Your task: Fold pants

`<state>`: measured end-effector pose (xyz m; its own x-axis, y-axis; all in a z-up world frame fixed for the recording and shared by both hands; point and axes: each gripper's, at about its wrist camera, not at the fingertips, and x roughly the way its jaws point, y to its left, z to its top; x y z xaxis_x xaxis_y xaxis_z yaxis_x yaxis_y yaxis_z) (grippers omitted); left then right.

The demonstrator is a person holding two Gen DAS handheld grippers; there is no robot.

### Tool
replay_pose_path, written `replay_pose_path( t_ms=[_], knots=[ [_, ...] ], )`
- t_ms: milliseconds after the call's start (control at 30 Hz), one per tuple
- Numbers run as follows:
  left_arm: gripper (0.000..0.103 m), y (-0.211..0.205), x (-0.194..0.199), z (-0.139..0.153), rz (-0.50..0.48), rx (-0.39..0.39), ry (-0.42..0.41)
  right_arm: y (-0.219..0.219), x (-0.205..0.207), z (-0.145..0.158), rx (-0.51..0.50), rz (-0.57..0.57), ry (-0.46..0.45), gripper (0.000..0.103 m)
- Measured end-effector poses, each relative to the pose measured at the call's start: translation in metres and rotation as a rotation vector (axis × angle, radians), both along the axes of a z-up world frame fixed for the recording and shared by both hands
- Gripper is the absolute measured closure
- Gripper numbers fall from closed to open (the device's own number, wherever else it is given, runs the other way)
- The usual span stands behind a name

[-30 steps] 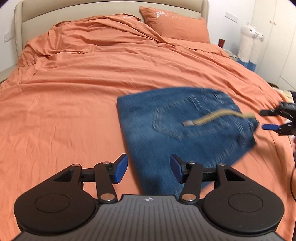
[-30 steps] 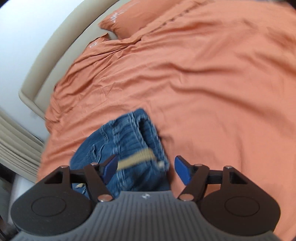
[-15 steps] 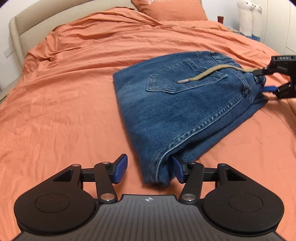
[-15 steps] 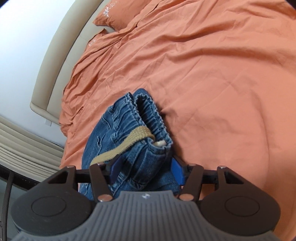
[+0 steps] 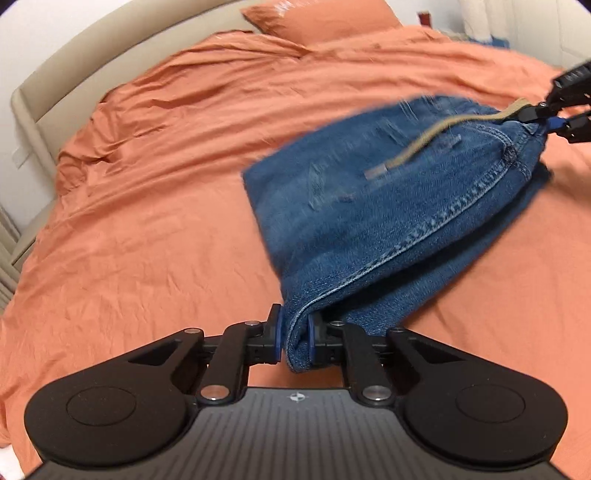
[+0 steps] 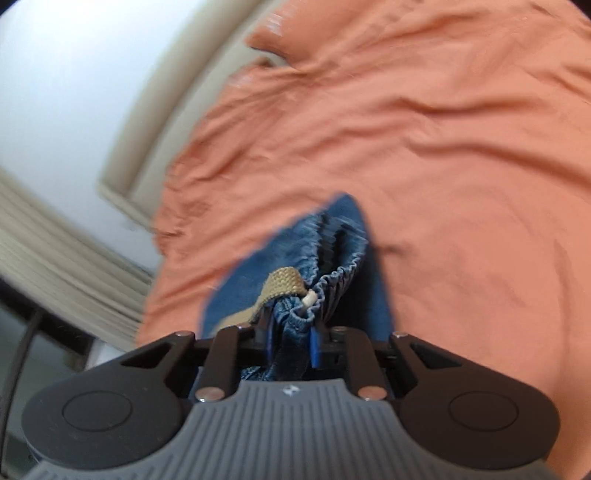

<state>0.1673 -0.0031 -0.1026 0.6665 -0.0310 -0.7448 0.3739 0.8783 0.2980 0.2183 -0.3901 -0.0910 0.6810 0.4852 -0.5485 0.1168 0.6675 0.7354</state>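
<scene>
The folded blue jeans (image 5: 388,214) hang lifted over the orange bed, blurred with motion. My left gripper (image 5: 294,338) is shut on the folded near edge of the jeans. My right gripper (image 6: 291,338) is shut on the elastic waistband (image 6: 332,273), beside the tan drawstring (image 6: 280,284). In the left wrist view the right gripper (image 5: 554,118) pinches the jeans' far right corner, and the drawstring (image 5: 436,136) trails across the denim.
The orange bedsheet (image 5: 147,206) is wrinkled toward the beige headboard (image 5: 92,62). An orange pillow (image 5: 325,18) lies at the head. A radiator (image 6: 48,251) stands by the wall left of the bed.
Both grippers have closed on the jeans, left on the near fold and right on the waistband. The jeans have lifted off the sheet and are moving.
</scene>
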Motion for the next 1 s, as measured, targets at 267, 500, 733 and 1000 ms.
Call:
replay_pose_path(
  t_ms=[267, 500, 733, 1000],
  knots=[
    [0.088, 0.008, -0.008, -0.023, 0.077, -0.097, 0.081, -0.004, 0.0, -0.031, -0.04, -0.033, 0.11, 0.091],
    [0.088, 0.027, -0.016, -0.027, 0.132, -0.191, 0.153, -0.001, -0.002, -0.033, -0.065, -0.04, 0.108, 0.091],
    [0.086, 0.034, -0.012, -0.014, 0.155, -0.229, 0.19, 0.012, -0.006, -0.021, -0.252, -0.027, 0.07, 0.073],
    [0.078, 0.061, -0.019, 0.01, 0.236, -0.298, 0.252, 0.016, -0.026, 0.008, -0.464, -0.024, -0.02, 0.067]
  ],
)
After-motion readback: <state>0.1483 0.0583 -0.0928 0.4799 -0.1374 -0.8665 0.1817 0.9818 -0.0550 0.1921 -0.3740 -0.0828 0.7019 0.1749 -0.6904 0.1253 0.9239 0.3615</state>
